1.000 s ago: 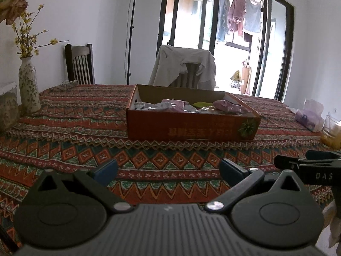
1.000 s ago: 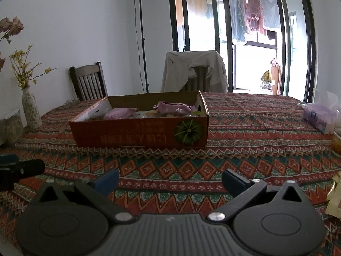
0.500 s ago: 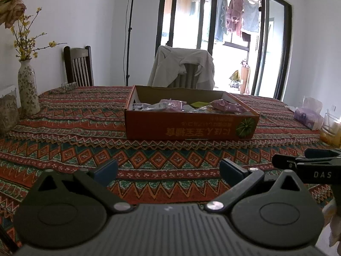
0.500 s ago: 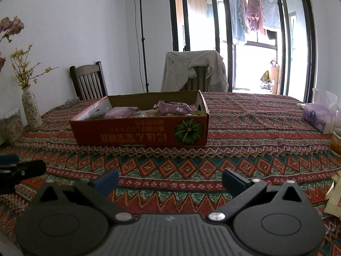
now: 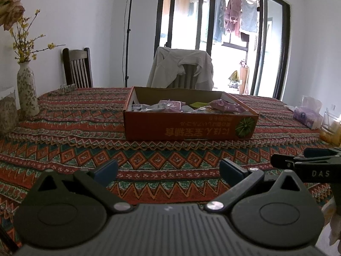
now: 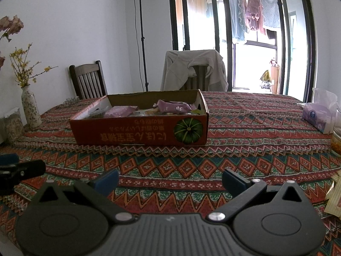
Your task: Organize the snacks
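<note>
A shallow orange cardboard box [image 5: 183, 128] [image 6: 136, 133] with a green pumpkin print sits mid-table on the patterned cloth. Several snack packets lie inside it, among them a purple packet [image 5: 226, 106] [image 6: 173, 107] and a pink one [image 6: 120, 111]. My left gripper [image 5: 168, 170] is open and empty, well short of the box. My right gripper [image 6: 170, 177] is open too, holding nothing, near the table's front edge. The right gripper's black fingers [image 5: 298, 163] show at the right of the left wrist view; a left gripper finger [image 6: 21, 170] shows at the left of the right wrist view.
A flowered vase [image 5: 27, 93] [image 6: 31, 108] stands at the far left. A tissue pack [image 5: 307, 117] [image 6: 317, 115] and a glass jar [image 5: 330, 128] sit at the right. Pale packets [image 6: 334, 196] lie at the right edge. Chairs [image 5: 77, 68] stand behind the table.
Both views have tilted up a little and the box sits slightly lower in frame. Both grippers stay open and empty.
</note>
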{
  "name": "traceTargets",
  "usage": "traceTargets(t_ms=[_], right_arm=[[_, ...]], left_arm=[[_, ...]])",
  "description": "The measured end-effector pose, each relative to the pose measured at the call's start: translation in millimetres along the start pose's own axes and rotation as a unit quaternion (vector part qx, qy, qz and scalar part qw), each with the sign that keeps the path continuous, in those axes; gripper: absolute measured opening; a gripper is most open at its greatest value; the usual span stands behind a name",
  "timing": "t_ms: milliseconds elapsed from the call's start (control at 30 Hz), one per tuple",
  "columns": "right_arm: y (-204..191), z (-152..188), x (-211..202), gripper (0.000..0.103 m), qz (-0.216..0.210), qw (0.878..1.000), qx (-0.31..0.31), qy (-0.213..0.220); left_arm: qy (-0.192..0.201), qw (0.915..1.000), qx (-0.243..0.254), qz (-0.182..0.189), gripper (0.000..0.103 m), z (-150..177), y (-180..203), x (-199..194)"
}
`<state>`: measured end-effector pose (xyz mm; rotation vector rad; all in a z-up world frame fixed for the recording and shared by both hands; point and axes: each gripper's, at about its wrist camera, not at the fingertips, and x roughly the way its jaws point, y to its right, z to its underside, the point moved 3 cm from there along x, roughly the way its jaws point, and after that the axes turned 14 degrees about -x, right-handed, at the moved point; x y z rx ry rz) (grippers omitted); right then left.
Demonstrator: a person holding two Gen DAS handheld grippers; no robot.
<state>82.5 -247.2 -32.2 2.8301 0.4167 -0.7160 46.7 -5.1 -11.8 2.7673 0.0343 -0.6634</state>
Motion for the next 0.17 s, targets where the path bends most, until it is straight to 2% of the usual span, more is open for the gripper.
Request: traceTargets(t_ms=[167], right_arm=[[0.5,3.9,1.5,0.103,0.000,1.000,0.000,-0.003]], left_arm=[[0.002,1.0000,-0.006,0.002,0.103,-0.2,-2.1,0.5]])
